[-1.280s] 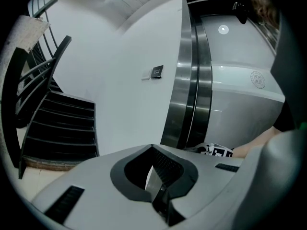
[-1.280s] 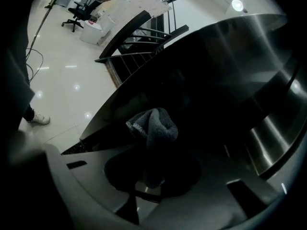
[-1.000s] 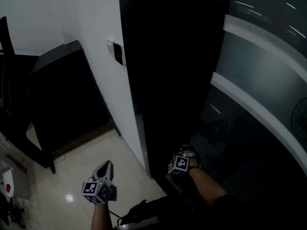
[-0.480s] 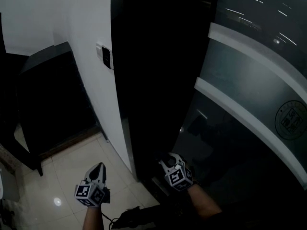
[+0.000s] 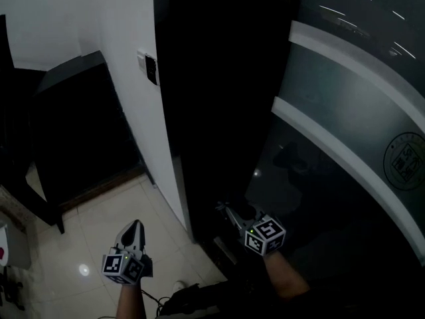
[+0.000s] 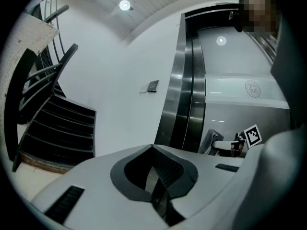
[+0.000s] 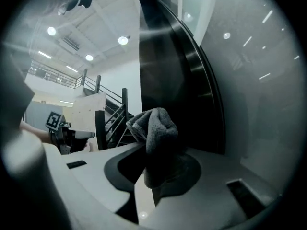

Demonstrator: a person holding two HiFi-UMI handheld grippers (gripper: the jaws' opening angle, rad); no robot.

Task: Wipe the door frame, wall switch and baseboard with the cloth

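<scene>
Two hand-held grippers sit low in the head view. The left hand-held gripper (image 5: 135,230) hangs at lower left over the pale tiled floor (image 5: 93,221). Its jaws are pressed together with nothing between them, and its tip points toward the white wall (image 5: 126,32). The right hand-held gripper (image 5: 229,212) is at lower centre, close to the foot of the dark door frame (image 5: 199,111). It pinches a grey cloth (image 7: 153,126), which bunches up out of the jaws in the right gripper view, just in front of the frame's glossy dark edge. Whether the cloth touches the frame cannot be told.

The wall switch (image 5: 151,69) sits on the white wall at upper left of centre, just beside the frame's left edge and well above both grippers. To the right of the frame, a glass door panel (image 5: 358,138) crossed by two pale bands fills the right side of the picture. A dark staircase (image 6: 57,123) takes up the left side. Bare tiles lie between the stairs and the corner where the wall meets the frame, and the left gripper is over that stretch.
</scene>
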